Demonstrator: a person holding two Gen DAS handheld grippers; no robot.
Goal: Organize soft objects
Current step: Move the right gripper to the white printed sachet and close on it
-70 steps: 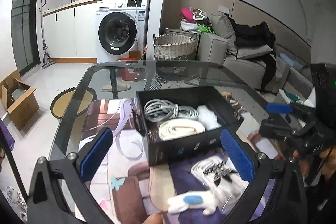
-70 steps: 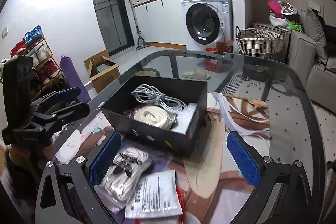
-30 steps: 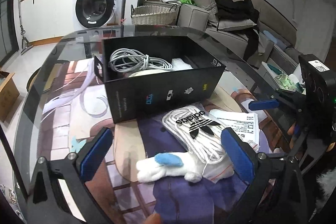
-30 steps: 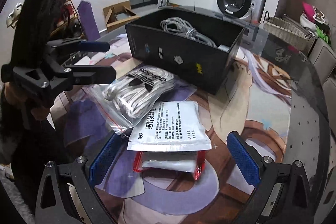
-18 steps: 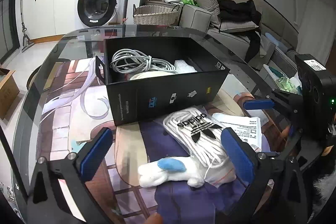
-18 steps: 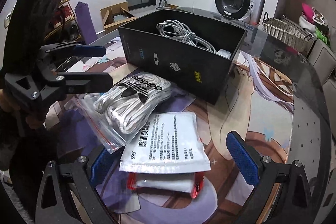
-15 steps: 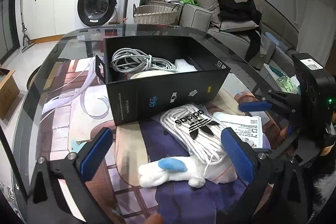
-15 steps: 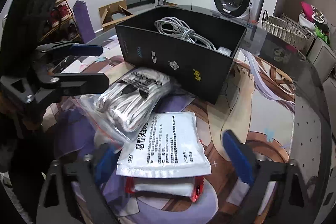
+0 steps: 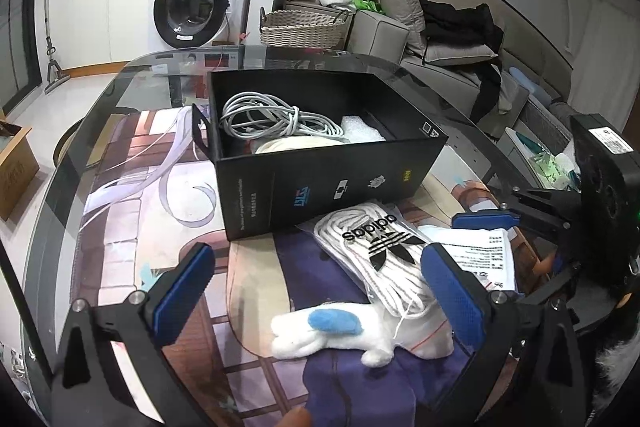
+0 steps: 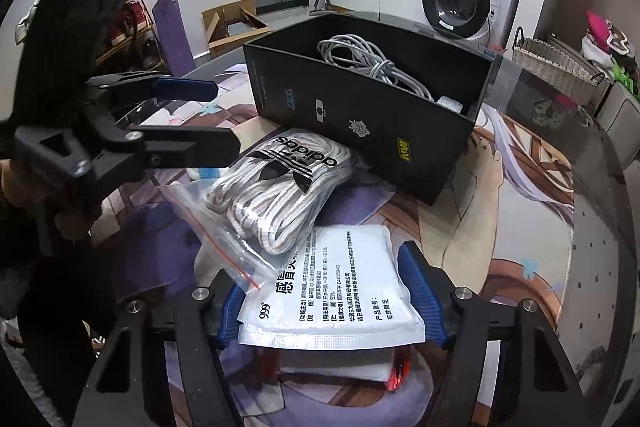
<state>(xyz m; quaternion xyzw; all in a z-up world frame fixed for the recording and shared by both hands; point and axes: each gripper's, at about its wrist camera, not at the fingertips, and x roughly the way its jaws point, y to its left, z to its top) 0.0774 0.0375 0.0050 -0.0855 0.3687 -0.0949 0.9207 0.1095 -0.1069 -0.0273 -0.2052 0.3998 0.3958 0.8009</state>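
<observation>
The right gripper (image 10: pixel 332 301) has its jaws drawn in around the white medicine packet (image 10: pixel 340 283), blue pads at both edges of it, though whether they press it firmly I cannot tell. The packet lies on a second red-edged pouch (image 10: pixel 344 363) and partly under the bag of white laces (image 10: pixel 276 187), which leans against the front of the black box (image 10: pixel 360 115). The left gripper (image 9: pixel 316 291) hangs with jaws spread wide over the white plush toy (image 9: pixel 340 327), holding nothing.

The main risk, as I judge it, is the overlap: lifting the packet could drag the bag of laces with it, or pull the lower pouch along, since the zip-bag flap sits right at the left pad. The smooth foil could also slip out of a light pinch on the way to the box.

The box already holds a grey cable (image 9: pixel 272 119), a cream coil and some bubble wrap, so free room is mostly on the near right side; its tall front wall stands between the packet and that space and must be cleared. The left gripper is near the laces, so the two could crowd each other above the printed mat (image 9: pixel 132 187) on the glass table (image 9: pixel 100 99)
</observation>
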